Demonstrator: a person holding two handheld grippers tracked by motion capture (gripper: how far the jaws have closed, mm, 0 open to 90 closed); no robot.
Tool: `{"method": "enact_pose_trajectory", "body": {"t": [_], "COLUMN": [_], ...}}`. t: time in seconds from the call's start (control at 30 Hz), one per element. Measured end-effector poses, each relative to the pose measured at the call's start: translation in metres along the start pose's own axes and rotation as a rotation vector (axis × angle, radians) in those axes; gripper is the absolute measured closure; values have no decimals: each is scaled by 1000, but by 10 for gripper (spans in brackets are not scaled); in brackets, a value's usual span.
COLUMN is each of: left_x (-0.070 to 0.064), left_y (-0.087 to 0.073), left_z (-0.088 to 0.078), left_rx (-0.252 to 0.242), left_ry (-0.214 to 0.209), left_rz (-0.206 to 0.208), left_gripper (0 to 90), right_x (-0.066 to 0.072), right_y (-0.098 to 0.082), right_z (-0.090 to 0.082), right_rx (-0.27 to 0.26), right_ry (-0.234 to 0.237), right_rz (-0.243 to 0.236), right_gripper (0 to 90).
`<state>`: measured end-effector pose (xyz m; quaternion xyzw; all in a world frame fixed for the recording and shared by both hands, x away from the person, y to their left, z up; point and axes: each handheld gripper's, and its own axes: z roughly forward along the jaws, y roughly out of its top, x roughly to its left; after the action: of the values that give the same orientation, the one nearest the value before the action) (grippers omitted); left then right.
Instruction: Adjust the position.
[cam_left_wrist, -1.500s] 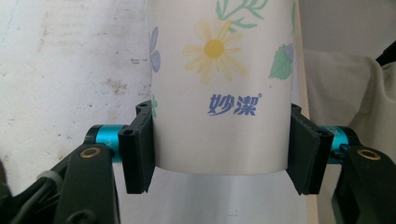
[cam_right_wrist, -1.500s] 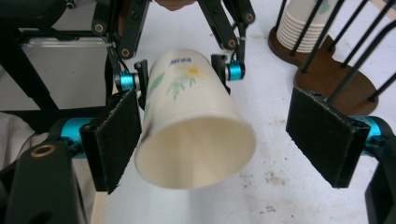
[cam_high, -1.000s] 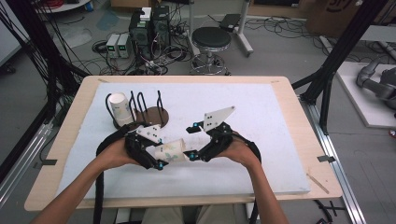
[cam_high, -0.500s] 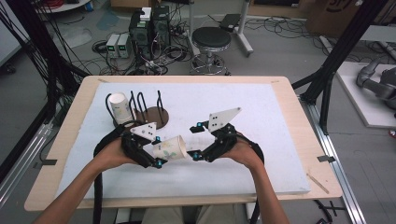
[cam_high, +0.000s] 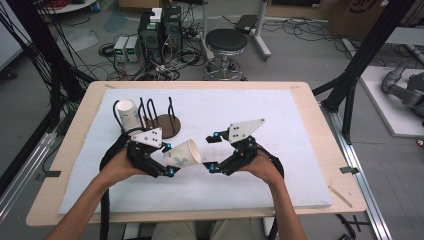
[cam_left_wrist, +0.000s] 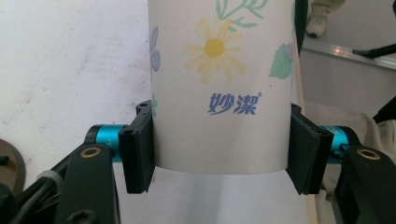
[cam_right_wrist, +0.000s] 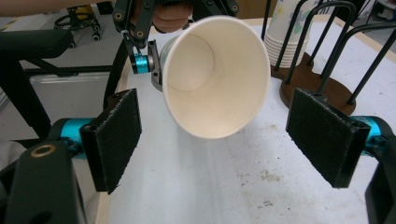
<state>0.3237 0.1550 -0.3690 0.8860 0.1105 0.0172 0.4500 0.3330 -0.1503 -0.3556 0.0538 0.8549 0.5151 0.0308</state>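
One paper cup (cam_high: 182, 156) lifted clear of the wire rack (cam_high: 155, 117), clamped by the left gripper (cam_high: 167, 167); right gripper (cam_high: 212, 152), jaws spread, has yet to receive it.

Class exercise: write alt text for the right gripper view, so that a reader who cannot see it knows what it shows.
A paper cup lies tipped on its side with its open mouth facing the camera, clamped near its base by the left gripper. The right gripper stands open, its two black fingers either side of the cup and apart from it. Behind, a wire rack holds a stack of cups.
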Motion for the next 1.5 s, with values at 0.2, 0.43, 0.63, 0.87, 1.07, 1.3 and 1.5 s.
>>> {"method": "enact_pose_trajectory", "body": {"t": [0.2, 0.43, 0.63, 0.87, 1.07, 1.3, 1.5], "left_x": [-1, -2, -3, -4, -3, -3, -5], "left_y": [-2, -5, -9, -8, -8, -9, -7], "left_z": [0, -1, 2, 4, 5, 8, 11], "left_rx": [-42, -121, -168, -204, -228, -250, -255], "left_ry": [2, -6, -19, -28, -34, -40, -52], "left_rz": [-1, -17, -29, -21, -20, -21, -17], "left_gripper": [360, 360, 360, 360, 360, 361, 360], "right_x": [1, 0, -1, -2, -2, -3, -3], "right_y": [-6, -12, -17, -22, -22, -22, -23], "right_z": [-2, -1, 0, 2, 4, 5, 8], "right_rx": [-37, -78, -109, -133, -143, -148, -152], "right_ry": [-4, 0, 8, 18, 29, 40, 44], "right_rz": [13, 32, 43, 50, 46, 48, 53], "right_gripper": [186, 186, 186, 186, 186, 186, 186]}}
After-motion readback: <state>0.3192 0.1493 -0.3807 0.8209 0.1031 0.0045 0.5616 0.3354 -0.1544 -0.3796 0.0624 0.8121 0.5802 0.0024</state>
